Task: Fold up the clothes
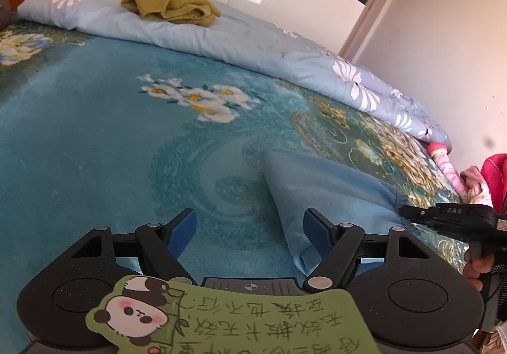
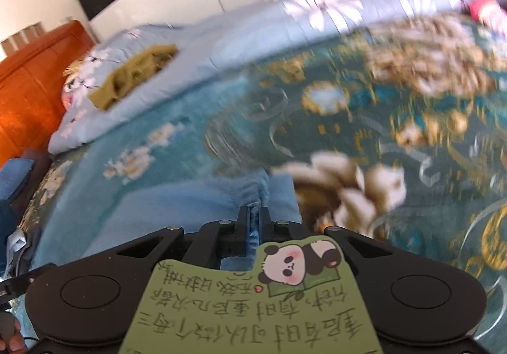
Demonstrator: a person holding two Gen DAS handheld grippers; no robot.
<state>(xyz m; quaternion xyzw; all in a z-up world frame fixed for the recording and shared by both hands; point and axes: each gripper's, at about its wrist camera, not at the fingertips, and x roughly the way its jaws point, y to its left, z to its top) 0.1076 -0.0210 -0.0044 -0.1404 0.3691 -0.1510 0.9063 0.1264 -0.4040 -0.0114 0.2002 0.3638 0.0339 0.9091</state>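
Nearest in the right wrist view, the right gripper [image 2: 255,219] has its fingers clamped tight on a bunched fold of the light blue garment [image 2: 196,205], which fills the picture from 9 o'clock to the centre. The pinch looks thin, taking only an edge of cloth.

In the left wrist view, the left gripper [image 1: 250,227] hangs with its fingers spread wide and nothing between them. Its right finger [image 1: 313,229] sits just beside the garment's [image 1: 320,192] near corner, which lies at 4 o'clock from centre on the teal flowered blanket [image 1: 95,132] that covers the bed. The right gripper shows at 3 o'clock, holding the garment's far gathered end.

Beyond, a pale blue quilt [image 1: 221,37] with white flowers runs from 10 o'clock to 3 o'clock, with an olive green cloth [image 1: 171,7] lying loose on it at 11 o'clock.

Risks, as I judge them:
- The right grip holds so little fabric that a pull could slide it free.
- With only one end held, lifting would let the garment hang and twist, spoiling any fold line.
- The plush blanket may drag on the cloth, so the left fingers could pinch blanket along with garment.
- The right view is blurred, so the edge positions there are uncertain.
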